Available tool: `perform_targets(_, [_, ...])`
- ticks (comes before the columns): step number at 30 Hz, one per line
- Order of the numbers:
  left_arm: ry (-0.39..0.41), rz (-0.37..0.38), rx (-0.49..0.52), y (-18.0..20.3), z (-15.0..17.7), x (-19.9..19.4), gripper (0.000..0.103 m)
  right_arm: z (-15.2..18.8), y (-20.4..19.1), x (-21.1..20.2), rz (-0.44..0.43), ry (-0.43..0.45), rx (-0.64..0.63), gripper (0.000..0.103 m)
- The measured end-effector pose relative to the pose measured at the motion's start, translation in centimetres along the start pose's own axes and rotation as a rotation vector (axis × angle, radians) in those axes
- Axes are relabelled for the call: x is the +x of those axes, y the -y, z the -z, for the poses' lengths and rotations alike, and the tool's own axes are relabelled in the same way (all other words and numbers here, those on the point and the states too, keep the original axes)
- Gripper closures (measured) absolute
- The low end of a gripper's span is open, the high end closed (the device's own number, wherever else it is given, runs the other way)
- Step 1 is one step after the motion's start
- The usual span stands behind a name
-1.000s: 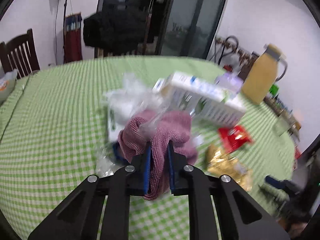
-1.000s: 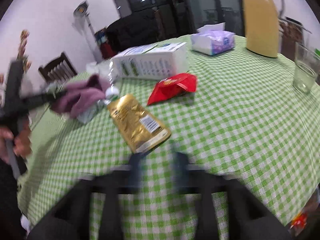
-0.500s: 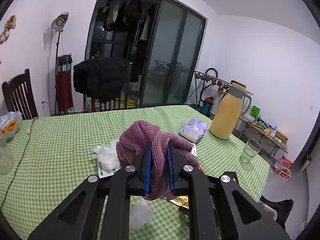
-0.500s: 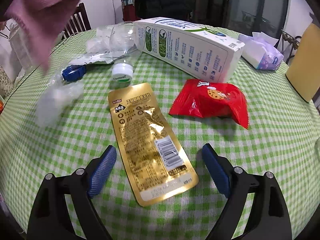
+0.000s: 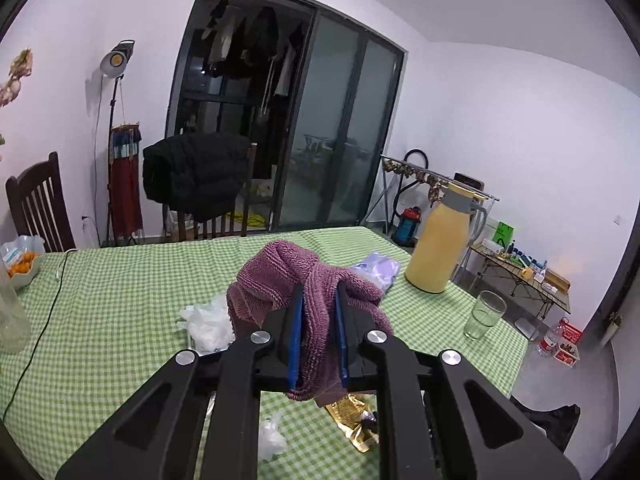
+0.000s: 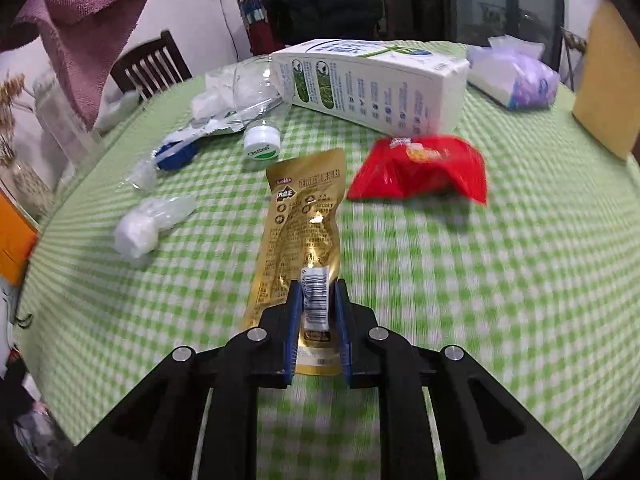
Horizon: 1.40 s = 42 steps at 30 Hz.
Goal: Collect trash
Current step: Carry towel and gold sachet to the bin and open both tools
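Nearby: red packet (image 6: 418,172), milk carton (image 6: 372,80), bottle cap (image 6: 262,144).

Left hand-held gripper (image 5: 319,298) clamped, raised; right hand-held gripper (image 6: 318,294) closing, angled down.

Home dining room, checked tablecloth (image 5: 120,300), wooden chair (image 5: 34,200), hanging clothes (image 5: 248,44)

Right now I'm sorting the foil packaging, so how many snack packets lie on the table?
2. The gold packet lies in the middle, its near end between the right gripper's closing jaws. The red packet lies beside it, before the white carton. Others may be hidden.
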<state>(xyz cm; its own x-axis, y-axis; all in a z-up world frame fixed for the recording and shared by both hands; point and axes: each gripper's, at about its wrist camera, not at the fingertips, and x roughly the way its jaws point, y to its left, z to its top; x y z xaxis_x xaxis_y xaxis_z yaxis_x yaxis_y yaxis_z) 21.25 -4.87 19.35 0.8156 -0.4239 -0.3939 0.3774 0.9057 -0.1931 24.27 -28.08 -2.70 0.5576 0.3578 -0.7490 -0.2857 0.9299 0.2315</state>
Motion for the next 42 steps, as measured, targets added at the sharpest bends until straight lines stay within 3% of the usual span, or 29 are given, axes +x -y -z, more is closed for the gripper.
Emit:
perform_targets(3, [-0.001, 0.012, 0.015, 1.2, 0.1, 0.0, 0.091, 1.1, 0.4, -1.2, -0.017, 0.008, 0.033, 0.09])
perform_targets(9, [0.002, 0.052, 0.057, 3.8, 0.3, -0.5, 0.091, 3.4, 1.2, -6.4, 0.012, 0.121, 0.06, 0.094])
perform_targets(11, [-0.005, 0.069, 0.062, 4.5, 0.3, -0.2, 0.091, 4.1, 1.3, -8.4, 0.092, 0.165, 0.042, 0.094])
perform_targets(18, [-0.061, 0.147, 0.095, 8.3, 1.7, 2.2, 0.091, 8.0, 5.1, -14.6, 0.204, 0.281, 0.123, 0.094])
perform_targets(22, [-0.112, 0.199, 0.13, 12.3, 3.1, 4.1, 0.091, 12.0, 9.7, -18.6, 0.373, 0.323, 0.185, 0.094])
perform_targets(27, [-0.158, 0.292, 0.188, 19.0, 4.9, 5.9, 0.091, 18.5, 16.3, -22.4, 0.51, 0.296, 0.31, 0.093])
perform_targets(34, [-0.232, 0.43, 0.295, 28.8, 8.5, 8.1, 0.091, 30.4, 25.0, -24.9, 0.698, 0.156, 0.522, 0.093])
perform_targets(39, [-0.323, 0.493, 0.346, 35.2, 12.4, 10.7, 0.091, 36.5, 28.0, -24.5, 0.711, 0.083, 0.679, 0.092])
perform_targets(42, [-0.384, 0.527, 0.389, 38.6, 15.3, 12.1, 0.091, 38.0, 28.3, -23.6, 0.695, 0.056, 0.71, 0.093])
